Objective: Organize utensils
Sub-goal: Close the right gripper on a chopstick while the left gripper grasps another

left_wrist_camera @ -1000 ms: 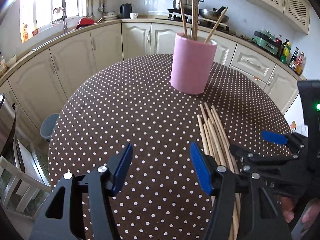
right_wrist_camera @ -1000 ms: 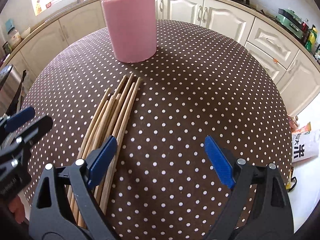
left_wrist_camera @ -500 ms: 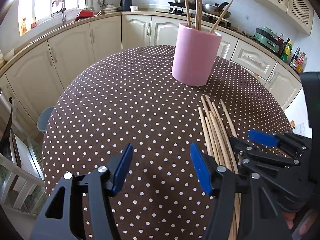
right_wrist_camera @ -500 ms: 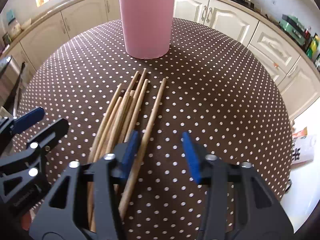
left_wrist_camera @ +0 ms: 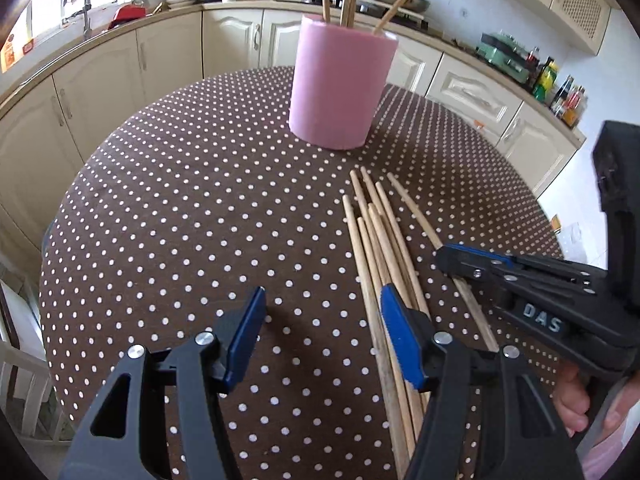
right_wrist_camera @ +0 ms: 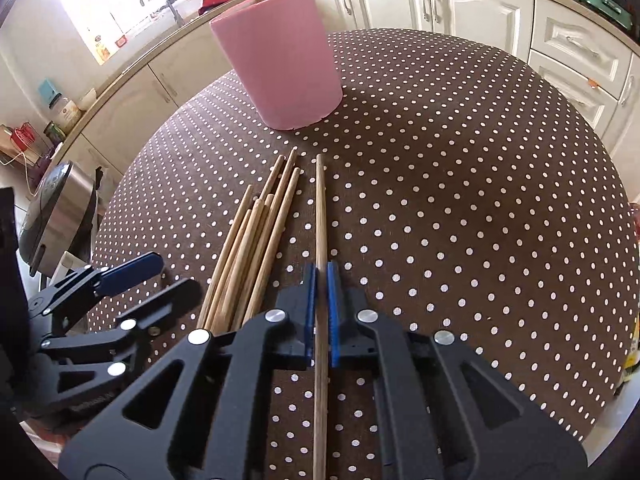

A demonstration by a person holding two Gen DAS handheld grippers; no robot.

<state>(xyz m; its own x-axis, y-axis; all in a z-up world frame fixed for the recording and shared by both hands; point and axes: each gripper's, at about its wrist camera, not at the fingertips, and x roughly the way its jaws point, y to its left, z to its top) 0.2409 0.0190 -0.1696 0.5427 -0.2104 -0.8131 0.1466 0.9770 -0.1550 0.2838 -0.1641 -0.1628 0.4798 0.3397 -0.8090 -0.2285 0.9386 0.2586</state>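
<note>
On my left, the left claw (left_wrist_camera: 322, 334) hangs released over the spotted desk (left_wrist_camera: 180, 208), nothing between its blue pads, its right pad just beside the near end of the loose bundle of chopsticks (left_wrist_camera: 380, 248). That bundle lies flat on the cloth, its tips pointing toward the pink cup (left_wrist_camera: 340, 84), which stands upright further back with a few sticks already in it. Further right, my right claw (right_wrist_camera: 321, 304) is clenched on a single chopstick (right_wrist_camera: 320, 216) that lies just apart from the pile, gripped toward its near half, with the far end running out ahead toward the cup. I judge these sticks light, stiff and smooth, likely wood or bamboo, so a narrow pinch could let one pivot or slide in the pads. The grip seems to sit behind the middle, so I expect the long front end to droop or swing when lifted; holding nearer the centre would steady it. The desk cloth may drag a little.
</note>
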